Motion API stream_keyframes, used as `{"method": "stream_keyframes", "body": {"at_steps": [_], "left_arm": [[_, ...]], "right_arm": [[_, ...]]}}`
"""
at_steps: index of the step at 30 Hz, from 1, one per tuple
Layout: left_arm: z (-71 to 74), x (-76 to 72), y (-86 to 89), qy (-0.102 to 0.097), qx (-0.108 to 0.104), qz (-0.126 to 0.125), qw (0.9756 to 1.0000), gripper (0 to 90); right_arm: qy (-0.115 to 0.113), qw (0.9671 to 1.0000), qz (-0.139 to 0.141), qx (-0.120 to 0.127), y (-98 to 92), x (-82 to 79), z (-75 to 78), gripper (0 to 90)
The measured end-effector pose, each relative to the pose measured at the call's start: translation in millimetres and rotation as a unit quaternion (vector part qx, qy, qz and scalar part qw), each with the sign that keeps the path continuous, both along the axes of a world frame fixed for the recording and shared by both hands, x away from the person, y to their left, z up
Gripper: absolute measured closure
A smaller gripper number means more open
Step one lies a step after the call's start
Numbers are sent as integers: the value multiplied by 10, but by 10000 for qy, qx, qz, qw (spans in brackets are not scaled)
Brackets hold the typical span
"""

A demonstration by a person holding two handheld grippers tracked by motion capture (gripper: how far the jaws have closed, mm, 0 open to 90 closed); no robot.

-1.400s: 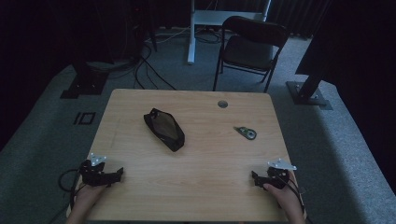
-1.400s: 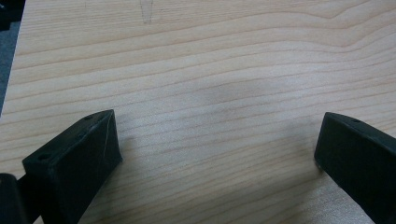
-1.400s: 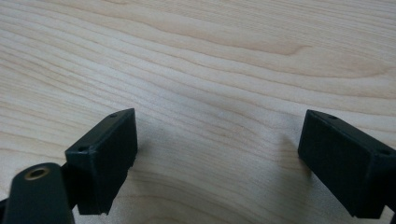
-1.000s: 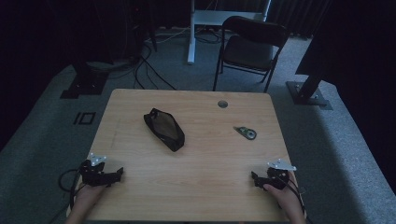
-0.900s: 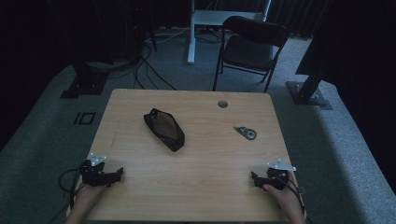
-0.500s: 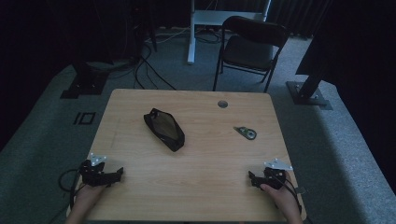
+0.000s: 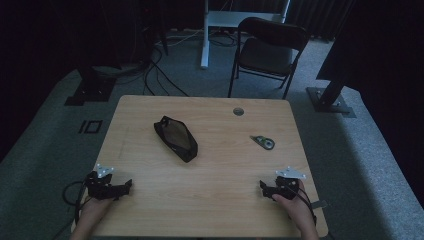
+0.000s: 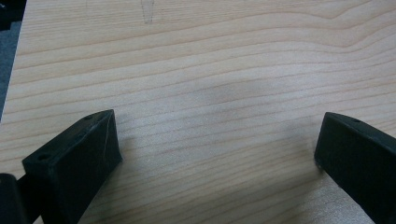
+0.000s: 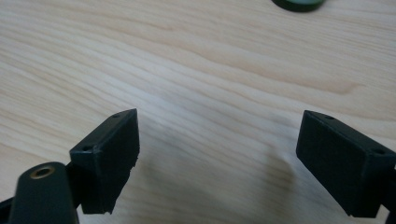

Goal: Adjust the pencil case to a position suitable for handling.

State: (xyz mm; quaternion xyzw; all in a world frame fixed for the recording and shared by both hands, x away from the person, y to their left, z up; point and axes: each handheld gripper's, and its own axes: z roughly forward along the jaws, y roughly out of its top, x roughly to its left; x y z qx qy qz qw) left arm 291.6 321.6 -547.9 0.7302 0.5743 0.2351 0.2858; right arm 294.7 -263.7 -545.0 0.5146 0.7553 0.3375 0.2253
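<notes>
Both tools parked jaws-apart, empty, at bench point(image 7: 210, 200) near corners: left tool point(image 7: 125, 186), right tool point(image 7: 263, 188) nearer correction-tape dispenser point(image 7: 263, 142) than black pouch point(image 7: 175, 138), likely staging first reach.

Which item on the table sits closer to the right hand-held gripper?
The small green tape dispenser, right of centre; the black zip pouch lies farther, left of centre. Right hand-held gripper is at the near-right edge.

Small green-and-black item point(image 9: 299, 4) cut off by right gripper view's top edge.
</notes>
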Motion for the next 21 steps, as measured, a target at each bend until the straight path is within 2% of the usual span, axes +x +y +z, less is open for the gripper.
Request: {"method": "stream_keyframes", "body": {"at_steps": [3, 8, 11, 21], "left_arm": [[0, 0, 0, -2, -1, 1, 10000, 2], [0, 0, 0, -1, -1, 1, 10000, 3], [0, 0, 0, 0, -1, 0, 10000, 2], [0, 0, 0, -2, -1, 1, 10000, 2]], "right_arm": [[-23, 9999, 119, -5, 83, 19, 24, 133], [-53, 9999, 142, -38, 175, 57, 28, 134], [-35, 9998, 195, 28, 224, 80, 31, 135], [-90, 9987, 503, 56, 455, 133, 83, 140]]}}
